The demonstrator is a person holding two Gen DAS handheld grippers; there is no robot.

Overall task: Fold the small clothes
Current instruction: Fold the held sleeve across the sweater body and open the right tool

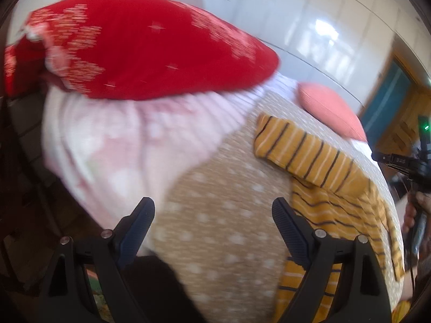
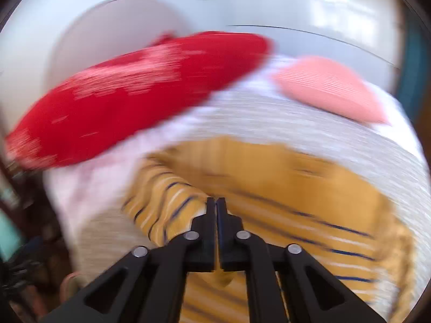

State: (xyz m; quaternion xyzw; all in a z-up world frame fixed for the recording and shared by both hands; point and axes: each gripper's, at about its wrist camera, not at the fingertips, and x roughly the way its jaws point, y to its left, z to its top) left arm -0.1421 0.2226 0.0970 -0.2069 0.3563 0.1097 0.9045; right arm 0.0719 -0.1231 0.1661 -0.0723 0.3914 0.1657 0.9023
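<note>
Your right hand-held gripper (image 2: 216, 202) has its two black fingers pressed together, and a fold of the mustard-yellow striped knit garment (image 2: 282, 210) sits right at their tips; the blur leaves it unclear how much cloth is pinched between them. The rest of that garment spreads to the right of the fingers and toward you, over the beige white-dotted bed cover (image 2: 323, 123).

Your left hand-held gripper (image 1: 212, 215) stands wide, nothing between its blue-padded fingers (image 1: 288, 228), hanging over a bare stretch of the dotted cover (image 1: 215, 188). From that view the yellow striped garment (image 1: 317, 161) lies just right of the right finger, partly folded over itself, running from the near right edge toward the middle of the bed.

Far left, a red cushion with white snowflake print (image 1: 150, 45) rests on a pale pink striped cloth (image 1: 121, 140). A small salmon-pink ribbed cushion (image 1: 331, 110) lies at the far right, beyond the garment.
</note>
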